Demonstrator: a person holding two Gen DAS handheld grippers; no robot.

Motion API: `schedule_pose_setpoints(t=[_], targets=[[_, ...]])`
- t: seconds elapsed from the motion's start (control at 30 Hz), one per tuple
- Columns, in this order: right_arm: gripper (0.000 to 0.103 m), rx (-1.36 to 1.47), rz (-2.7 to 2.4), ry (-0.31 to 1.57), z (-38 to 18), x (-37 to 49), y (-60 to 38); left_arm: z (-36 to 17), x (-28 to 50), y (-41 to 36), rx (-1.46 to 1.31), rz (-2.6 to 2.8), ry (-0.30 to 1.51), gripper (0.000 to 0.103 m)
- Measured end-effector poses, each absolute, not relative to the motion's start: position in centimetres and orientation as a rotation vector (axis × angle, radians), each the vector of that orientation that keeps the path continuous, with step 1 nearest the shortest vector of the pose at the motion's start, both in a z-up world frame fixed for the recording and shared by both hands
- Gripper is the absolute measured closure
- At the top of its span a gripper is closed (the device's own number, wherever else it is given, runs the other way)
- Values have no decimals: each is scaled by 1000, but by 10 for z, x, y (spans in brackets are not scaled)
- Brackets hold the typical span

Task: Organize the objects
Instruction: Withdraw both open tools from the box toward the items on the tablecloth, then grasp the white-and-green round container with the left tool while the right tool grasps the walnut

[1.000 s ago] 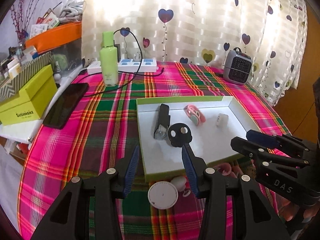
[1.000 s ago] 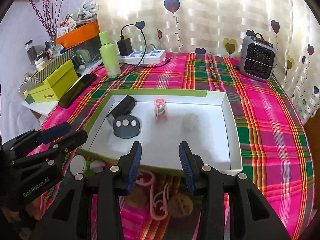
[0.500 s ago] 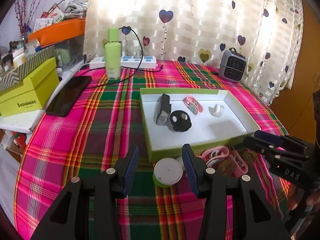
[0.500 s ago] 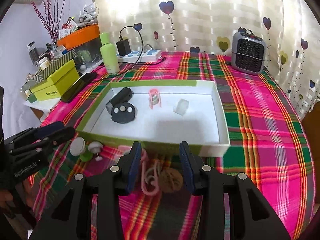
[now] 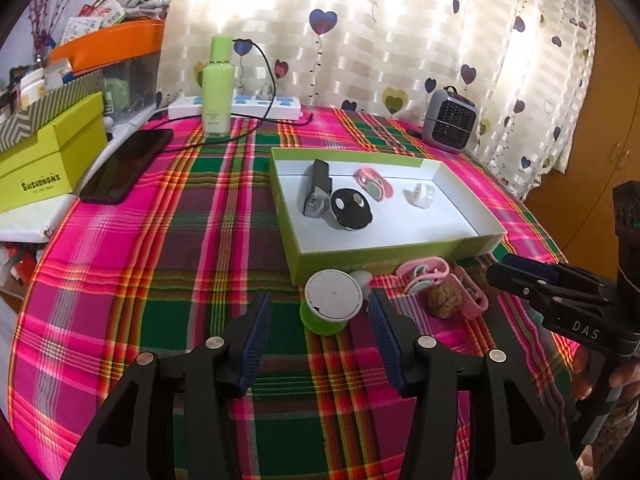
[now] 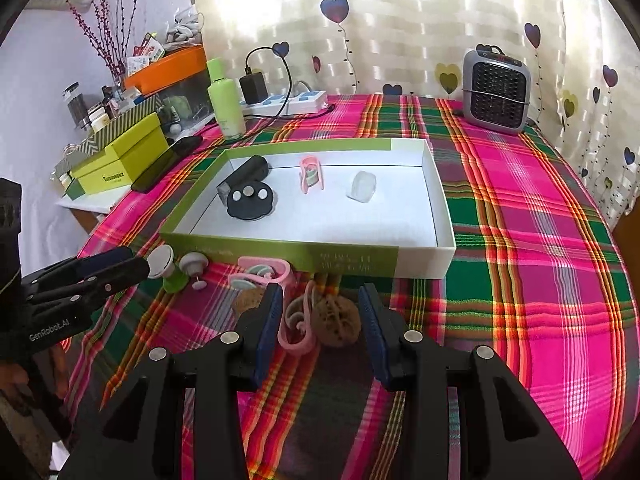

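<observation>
Only right wrist view shows the charger.

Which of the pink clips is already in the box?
The pink clip standing between the black cylinder and the clear white piece. The other pink clips lie on the tablecloth outside the box's front wall.

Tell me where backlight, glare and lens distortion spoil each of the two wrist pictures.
Left wrist view: the sunlit curtain is blown out, the table edge bows from the fisheye, and dark vignette fills the corners. Right wrist view: the curtain glares the same way, the white box floor looks washed out, and the walnut by the right tool sits in shadow.
</observation>
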State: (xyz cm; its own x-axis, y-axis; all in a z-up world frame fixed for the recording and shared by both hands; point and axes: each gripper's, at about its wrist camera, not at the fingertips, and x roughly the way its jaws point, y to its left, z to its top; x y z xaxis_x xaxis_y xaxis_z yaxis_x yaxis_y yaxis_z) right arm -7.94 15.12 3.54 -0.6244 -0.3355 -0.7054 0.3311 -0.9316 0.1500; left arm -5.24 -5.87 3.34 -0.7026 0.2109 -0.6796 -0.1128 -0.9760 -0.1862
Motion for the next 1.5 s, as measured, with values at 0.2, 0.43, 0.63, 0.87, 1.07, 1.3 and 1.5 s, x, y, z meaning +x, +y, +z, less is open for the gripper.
schedule_pose_setpoints(t=[0.2, 0.43, 0.63, 0.87, 1.07, 1.3, 1.5], targets=[[62, 1102, -2533, -27, 33, -74, 156, 29, -57, -54, -1131, 2722, -193, 53], [62, 1108, -2524, -37, 30, -71, 160, 25, -66, -49, -1154, 2717, -179, 53], [62, 1130, -2547, -27, 26, -75, 163, 22, -73, -45, -1156, 2715, -171, 53], [62, 1143, -2562, -37, 24, -82, 166, 19, -76, -47, -1175, 2706, -201, 53], [62, 1149, -2546, -34, 23, -84, 164, 16, -78, -48, -1183, 2703, -214, 54], [62, 1157, -2529, -70, 21, -89, 164, 14, -81, -51, -1194, 2697, -236, 54], [62, 1171, -2506, -97, 19, -91, 164, 14, -81, -51, -1194, 2697, -237, 65]])
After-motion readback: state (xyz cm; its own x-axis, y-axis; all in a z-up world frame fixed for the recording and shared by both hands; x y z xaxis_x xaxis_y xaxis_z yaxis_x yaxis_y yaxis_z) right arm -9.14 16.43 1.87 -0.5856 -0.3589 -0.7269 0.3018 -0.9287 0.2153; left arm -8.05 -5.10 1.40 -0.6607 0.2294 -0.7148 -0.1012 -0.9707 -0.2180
